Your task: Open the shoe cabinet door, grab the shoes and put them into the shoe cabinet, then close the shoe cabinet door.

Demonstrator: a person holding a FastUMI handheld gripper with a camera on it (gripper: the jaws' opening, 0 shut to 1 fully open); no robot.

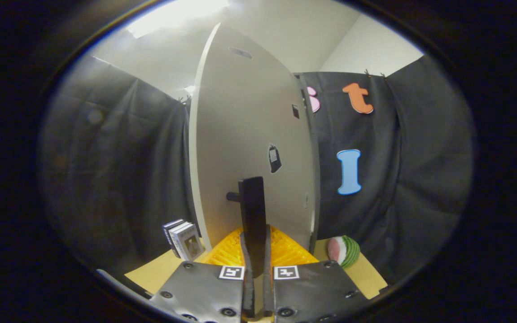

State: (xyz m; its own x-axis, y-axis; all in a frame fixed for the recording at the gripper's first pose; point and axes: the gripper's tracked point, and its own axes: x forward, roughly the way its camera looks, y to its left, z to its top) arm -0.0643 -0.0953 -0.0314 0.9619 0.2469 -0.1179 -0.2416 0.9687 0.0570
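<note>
The white shoe cabinet door stands tall just ahead of me, and the thickness of its left edge shows. A black upright bar handle sticks out from its lower part on a short stub. My gripper is shut on the lower end of this handle, which runs down between both fingers. A small dark tag is stuck on the door above the handle. From here I cannot see inside the cabinet.
A yellow ridged plastic surface lies under the door, just beyond the fingers. Small boxed books stand to the left on the tan tabletop. A watermelon-striped soft toy lies to the right. Black cloth walls close in both sides.
</note>
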